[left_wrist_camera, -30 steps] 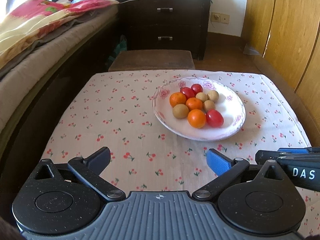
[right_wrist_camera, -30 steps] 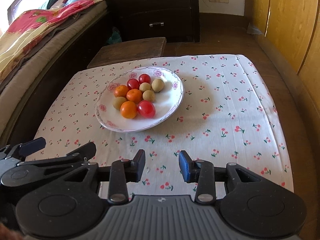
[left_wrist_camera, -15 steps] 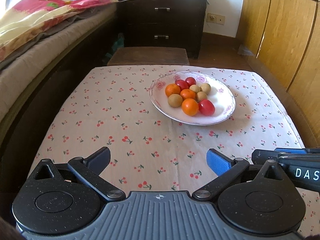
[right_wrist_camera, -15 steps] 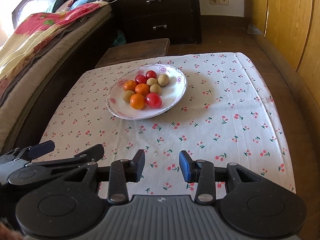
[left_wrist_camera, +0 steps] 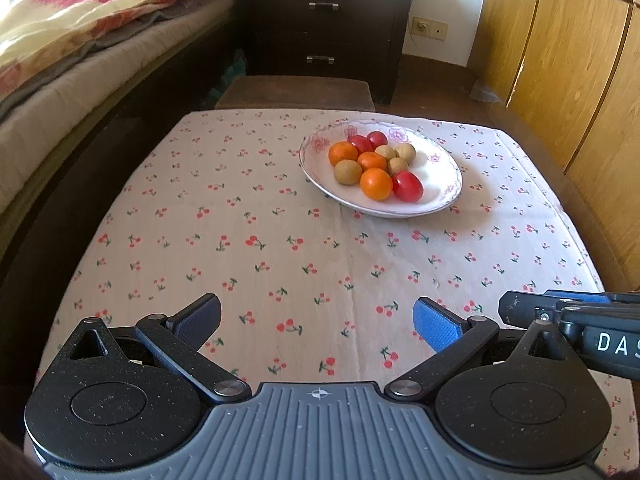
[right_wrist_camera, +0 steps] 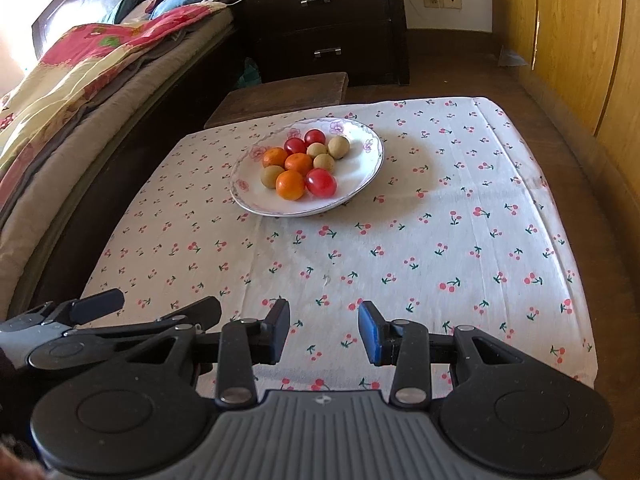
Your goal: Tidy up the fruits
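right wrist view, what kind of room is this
Most likely a bedroom: a bed with a floral quilt, a dark drawer chest, and wooden wardrobe doors surround the cloth-covered table.

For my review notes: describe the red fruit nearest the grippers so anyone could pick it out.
On the cherry-print tablecloth stands a floral white plate of fruit. The red fruit lies at the pile's near edge, right of the nearest orange; the other two reds sit at the far side.

Sunlit bedroom: bed (left_wrist_camera: 60, 80) with flowered quilt (right_wrist_camera: 88, 68) at left, dark drawer chest (left_wrist_camera: 324, 28) against white wall (left_wrist_camera: 444, 4), wooden wardrobe doors (left_wrist_camera: 560, 60) at right, brown floor (right_wrist_camera: 452, 64), low stool (left_wrist_camera: 296, 92).
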Demonstrator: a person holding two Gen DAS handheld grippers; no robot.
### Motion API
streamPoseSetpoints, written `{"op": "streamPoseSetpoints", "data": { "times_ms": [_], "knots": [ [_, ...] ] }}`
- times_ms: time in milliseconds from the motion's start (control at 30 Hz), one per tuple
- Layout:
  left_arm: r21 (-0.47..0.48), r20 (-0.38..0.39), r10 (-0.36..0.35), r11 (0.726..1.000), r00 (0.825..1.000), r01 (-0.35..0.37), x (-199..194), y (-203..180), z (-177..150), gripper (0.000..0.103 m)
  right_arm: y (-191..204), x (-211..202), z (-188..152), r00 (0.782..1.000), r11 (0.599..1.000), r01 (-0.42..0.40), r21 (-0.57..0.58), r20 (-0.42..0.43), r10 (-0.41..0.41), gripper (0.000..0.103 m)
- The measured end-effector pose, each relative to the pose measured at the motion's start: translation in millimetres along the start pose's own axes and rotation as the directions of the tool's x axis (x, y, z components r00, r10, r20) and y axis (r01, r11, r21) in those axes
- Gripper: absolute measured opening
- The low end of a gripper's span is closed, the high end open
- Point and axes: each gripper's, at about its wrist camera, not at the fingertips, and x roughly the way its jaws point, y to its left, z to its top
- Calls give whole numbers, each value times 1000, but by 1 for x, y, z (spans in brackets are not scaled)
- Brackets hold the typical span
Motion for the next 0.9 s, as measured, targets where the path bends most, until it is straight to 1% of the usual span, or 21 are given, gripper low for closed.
{"op": "streamPoseSetpoints", "data": {
  "times_ms": [367,600,700,900],
  "knots": [
    [-10,23,-23,1000,999,23,-14,4,-11,103,0,-7,-16,1000,1000,7,4,-17,-7,39],
    [4,53,-37,999,998,36,-26,6,-20,103,1,-12,-25,1000,1000,18,3,-18,-18,39],
    [4,50,-65,998,997,65,-30,7,-24,103,0,-16,-28,1000,1000,19,5,-17,-19,39],
    [14,28,-48,999,998,48,-30,7,-30,103,4,-22,-35,1000,1000,4,1,-16,-4,39]
  ]
}}
